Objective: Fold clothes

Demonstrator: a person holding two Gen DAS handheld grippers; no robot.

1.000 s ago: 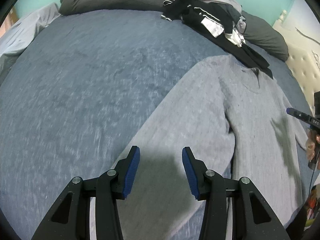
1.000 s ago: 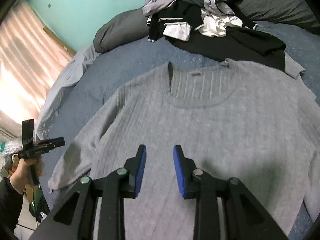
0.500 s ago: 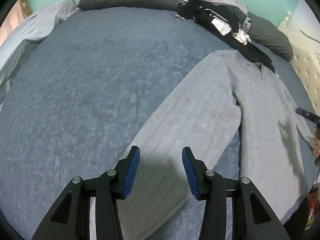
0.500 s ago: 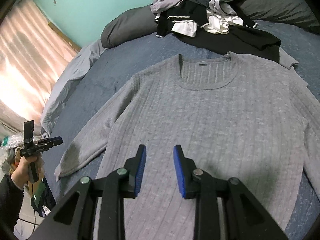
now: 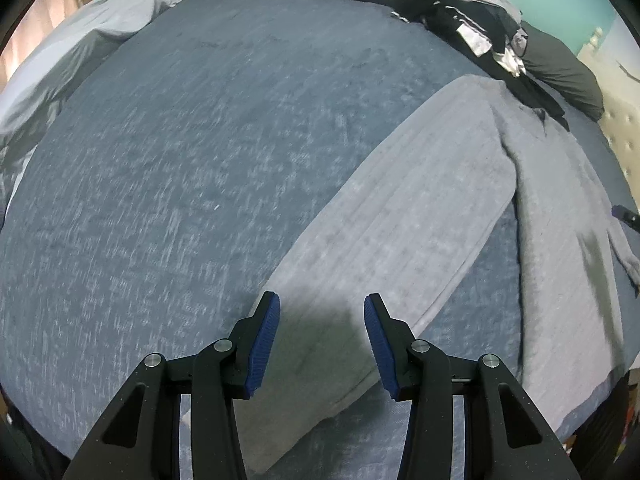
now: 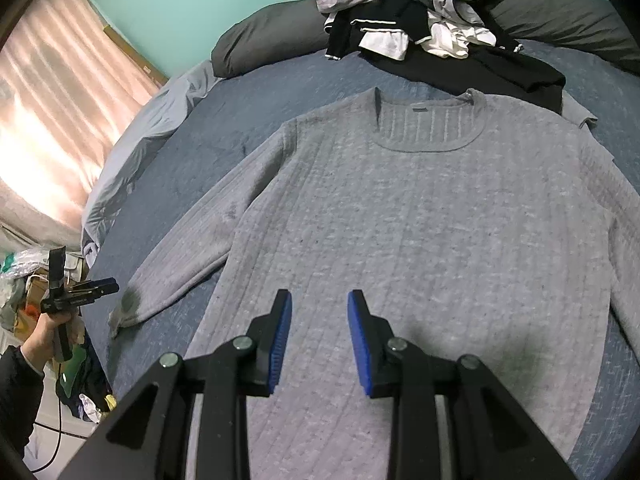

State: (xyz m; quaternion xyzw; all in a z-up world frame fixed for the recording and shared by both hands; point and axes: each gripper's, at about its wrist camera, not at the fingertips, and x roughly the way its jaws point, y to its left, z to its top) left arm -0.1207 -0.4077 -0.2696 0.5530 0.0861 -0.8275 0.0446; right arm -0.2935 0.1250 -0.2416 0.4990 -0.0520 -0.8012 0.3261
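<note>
A grey ribbed sweater (image 6: 420, 208) lies flat and face up on the blue bedspread (image 6: 248, 92), collar at the far side and both sleeves spread out. In the right wrist view my right gripper (image 6: 319, 332) hovers open over the sweater's lower body, with nothing between its blue pads. My left gripper (image 5: 322, 340) hangs open over the lower part of one sleeve (image 5: 400, 220), which runs diagonally; its pads hold nothing. The right wrist view also shows the left gripper (image 6: 108, 286) in a hand (image 6: 48, 332) just off that sleeve's cuff. The right gripper's tip (image 5: 624, 214) shows at the left wrist view's right edge.
A pile of dark, white and grey clothes (image 6: 420, 20) sits beyond the collar against dark pillows (image 6: 272, 44). A light blue sheet (image 6: 132, 160) lies bunched along the bed's left side, below a pink curtain (image 6: 48, 120). A padded headboard (image 5: 616, 120) stands at the right.
The left gripper has travelled down the sleeve toward the cuff, and the sweater's body has slid to the right of its view. The right gripper has drawn back from the collar, so more sweater shows.
</note>
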